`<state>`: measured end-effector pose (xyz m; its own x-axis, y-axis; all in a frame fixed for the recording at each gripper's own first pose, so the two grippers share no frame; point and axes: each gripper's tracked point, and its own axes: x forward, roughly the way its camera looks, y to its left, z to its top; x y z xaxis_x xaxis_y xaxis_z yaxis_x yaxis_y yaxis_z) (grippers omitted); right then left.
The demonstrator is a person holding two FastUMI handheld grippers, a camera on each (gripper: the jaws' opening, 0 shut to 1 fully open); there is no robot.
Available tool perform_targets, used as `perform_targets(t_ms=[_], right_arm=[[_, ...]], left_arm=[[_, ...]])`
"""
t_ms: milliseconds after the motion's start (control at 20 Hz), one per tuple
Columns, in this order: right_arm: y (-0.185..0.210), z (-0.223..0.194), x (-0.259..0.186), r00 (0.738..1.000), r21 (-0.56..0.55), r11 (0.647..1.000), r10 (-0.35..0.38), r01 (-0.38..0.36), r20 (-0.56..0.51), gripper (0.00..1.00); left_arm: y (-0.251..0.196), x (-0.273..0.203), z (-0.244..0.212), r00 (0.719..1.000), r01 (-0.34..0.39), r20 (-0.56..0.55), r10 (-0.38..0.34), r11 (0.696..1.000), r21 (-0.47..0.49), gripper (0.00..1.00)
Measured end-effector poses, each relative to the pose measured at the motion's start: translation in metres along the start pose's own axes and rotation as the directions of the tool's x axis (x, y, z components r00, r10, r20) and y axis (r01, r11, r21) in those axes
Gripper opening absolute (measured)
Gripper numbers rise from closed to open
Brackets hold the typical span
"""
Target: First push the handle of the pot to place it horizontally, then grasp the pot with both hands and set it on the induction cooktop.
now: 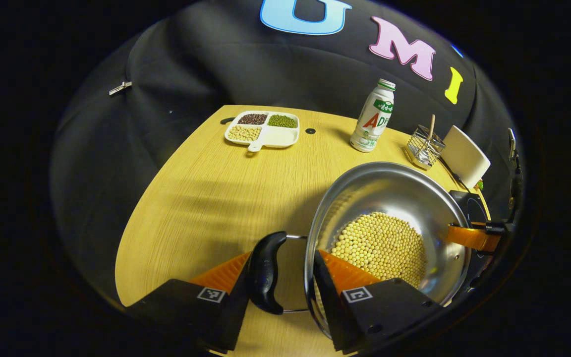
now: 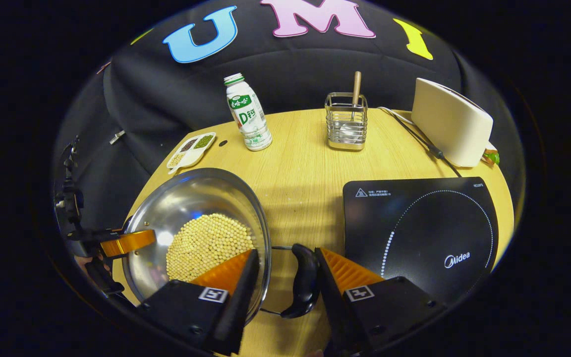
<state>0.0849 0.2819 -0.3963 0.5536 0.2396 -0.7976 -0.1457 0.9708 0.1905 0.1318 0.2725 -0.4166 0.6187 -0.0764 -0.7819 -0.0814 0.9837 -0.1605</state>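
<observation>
Grippers first: in the left gripper view we see the left gripper [image 1: 285, 277] with its fingers set apart astride one side of the pot [image 1: 389, 228], one finger outside the black side handle [image 1: 266, 271] and the other inside the rim over the yellow beans [image 1: 382, 245]. We cannot tell whether both fingers actually press on the handle and wall. At the far side of the pot in that view, a finger of the other gripper reaches in over the rim.

In the right gripper view the right gripper [image 2: 285, 277] sits likewise at the opposite side of the pot [image 2: 196, 223]: one finger inside the rim beside the beans [image 2: 208, 243], the other outside the second black handle [image 2: 305, 280], fingers apart with handle and wall between them. Here too we cannot tell how firmly they bear.

Taking the pot as landmark, the induction cooktop [image 2: 424, 228] lies just beyond that handle on the wooden table [image 2: 305, 168], apart from the pot. Behind the pot stands a white bottle [image 2: 248, 119], and near it lies a divided dish of beans [image 2: 191, 148]. Farther from the pot, behind the cooktop, are a wire utensil holder [image 2: 346, 124] with a wooden-handled tool in it and a white appliance [image 2: 451, 124] with a dark cord running from it. In the left gripper view the table [image 1: 206, 198] spreads bare between the pot and the dish [image 1: 263, 129]
</observation>
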Motion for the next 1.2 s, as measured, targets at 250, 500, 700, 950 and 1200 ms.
perform_targets(t_ms=[250, 500, 700, 950, 1200], right_arm=[[0.002, -0.003, 0.009, 1.0, -0.048, 0.999, -0.024, 0.024, -0.015, 0.64], [0.005, -0.006, 0.013, 0.999, -0.082, 0.996, -0.037, 0.034, -0.036, 0.66], [0.007, -0.006, 0.013, 0.998, -0.076, 0.997, -0.022, 0.017, -0.062, 0.65], [0.006, -0.011, -0.001, 0.998, -0.087, 0.996, -0.013, 0.008, -0.061, 0.59], [0.004, -0.003, -0.033, 0.998, -0.089, 0.996, 0.001, -0.007, -0.062, 0.59]], left_arm=[[0.002, 0.0, -0.002, 1.0, 0.014, 0.011, -0.014, 1.0, -0.019, 0.69], [0.002, 0.0, -0.005, 0.999, 0.041, 0.01, -0.041, 0.998, -0.036, 0.67], [0.003, -0.003, -0.004, 0.999, 0.044, 0.016, -0.043, 0.997, -0.07, 0.64], [-0.001, -0.025, -0.006, 0.999, 0.031, 0.031, -0.027, 0.993, -0.111, 0.59], [-0.011, -0.055, -0.007, 1.0, 0.015, 0.0, -0.015, 0.994, -0.108, 0.58]])
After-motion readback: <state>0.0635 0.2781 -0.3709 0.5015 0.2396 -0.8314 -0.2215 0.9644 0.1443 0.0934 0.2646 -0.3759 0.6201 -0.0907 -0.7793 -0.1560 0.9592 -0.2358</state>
